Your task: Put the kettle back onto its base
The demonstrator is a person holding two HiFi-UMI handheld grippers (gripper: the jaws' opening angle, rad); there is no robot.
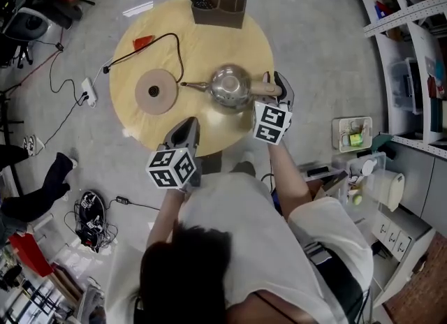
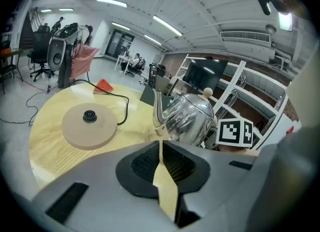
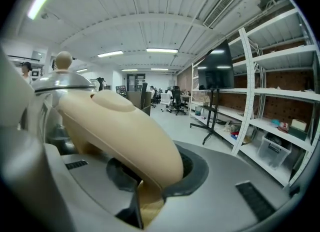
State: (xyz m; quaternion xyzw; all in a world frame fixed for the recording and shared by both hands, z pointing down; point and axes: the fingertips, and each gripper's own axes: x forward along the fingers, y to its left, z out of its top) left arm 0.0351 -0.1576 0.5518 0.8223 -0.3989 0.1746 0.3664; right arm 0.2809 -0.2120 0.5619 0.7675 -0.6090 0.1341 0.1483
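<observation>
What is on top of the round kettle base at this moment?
Nothing: the base is bare on top, its centre connector showing. The kettle stands on the table beside it, its handle between the right gripper's jaws. Whatever lies under the base is covered.

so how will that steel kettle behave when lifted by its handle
Likely rigid: the kettle is polished metal. Gripped only at the handle, off to one side, by the right gripper, its body may sag spout-down. The smooth, rounded handle could slip in that grip.
</observation>
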